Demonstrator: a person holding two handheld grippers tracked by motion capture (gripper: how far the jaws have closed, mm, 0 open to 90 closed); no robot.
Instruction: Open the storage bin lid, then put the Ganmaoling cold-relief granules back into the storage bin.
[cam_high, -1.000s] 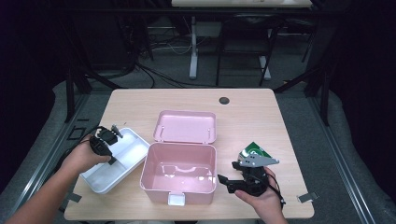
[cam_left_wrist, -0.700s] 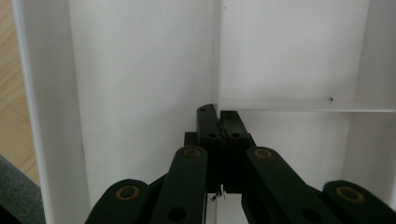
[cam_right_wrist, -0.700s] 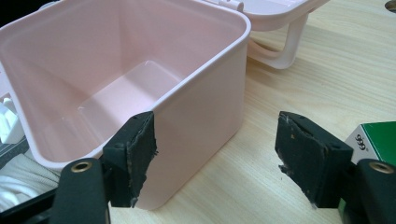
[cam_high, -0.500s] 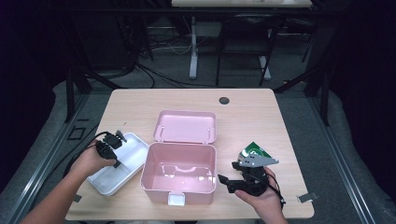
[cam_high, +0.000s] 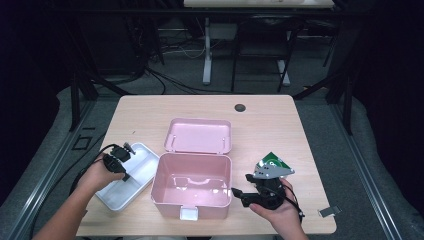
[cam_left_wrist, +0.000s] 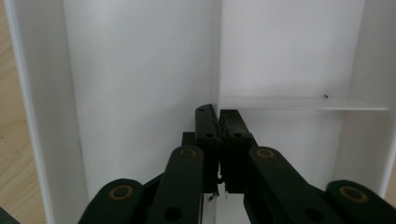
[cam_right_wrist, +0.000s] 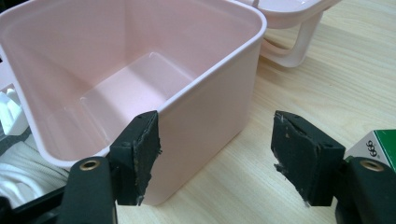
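- The left gripper (cam_high: 126, 161) reaches down into the white divided tray (cam_high: 145, 156), which lies on the desk (cam_high: 280, 125) just to the left of the pink box (cam_high: 192, 186)
- In the left gripper view its jaws stand almost together over a thin inner wall of the tray (cam_left_wrist: 140, 70), with no more than a narrow slit between the pads; they have just been opening a little, and it cannot be told whether the wall is still pinched
- The right gripper (cam_high: 236, 192) lies low at the right side of the pink box, pointing at its wall
- In the right gripper view its jaws are wide apart, one pad (cam_right_wrist: 144, 149) close against the near corner of the box (cam_right_wrist: 140, 84) and the other over bare desk; they have been easing inward, and nothing is gripped
- The box stands open and empty, its lid (cam_high: 199, 135) folded back flat behind it
- A small green and white carton (cam_high: 272, 161) sits just behind the right hand (cam_high: 277, 212)
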